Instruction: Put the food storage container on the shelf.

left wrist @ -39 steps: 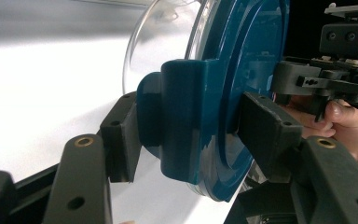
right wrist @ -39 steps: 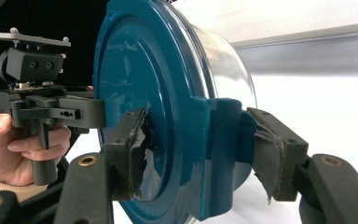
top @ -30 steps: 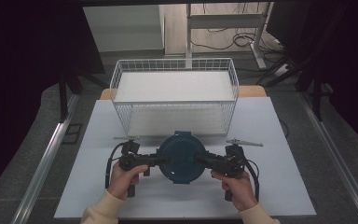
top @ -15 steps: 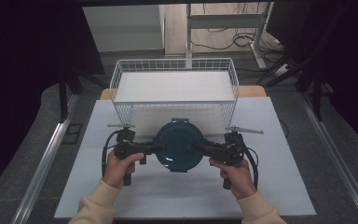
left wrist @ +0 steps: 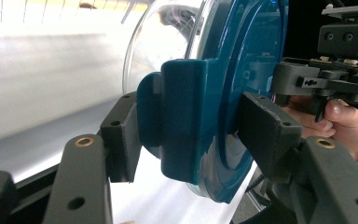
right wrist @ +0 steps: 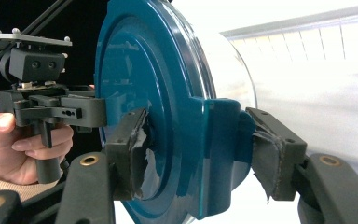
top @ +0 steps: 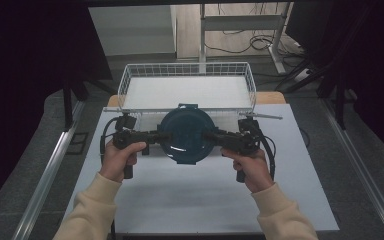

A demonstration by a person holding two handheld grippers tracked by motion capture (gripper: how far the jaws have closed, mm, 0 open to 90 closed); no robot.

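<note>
A round container (top: 186,135) with a teal lid and a clear body hangs above the white table (top: 205,200), just in front of the wire basket (top: 125,85). My left gripper (top: 162,136) is shut on the teal clasp on its left side, and my right gripper (top: 207,136) on the clasp opposite. In the left gripper view the pads (left wrist: 121,135) press the clasp of the container (left wrist: 186,93) from both sides. In the right gripper view the worn pads (right wrist: 130,149) clamp the other clasp of the container (right wrist: 140,70), which stands on edge there.
The white wire basket (top: 187,65) stands at the far edge of the table, with nothing in it. Black cables trail from both grippers. A desk frame and floor cables (top: 240,45) lie beyond the table. Dark curtains flank both sides.
Both hands have risen together with the container gripped between them, carrying it off the table and farther toward the basket.
</note>
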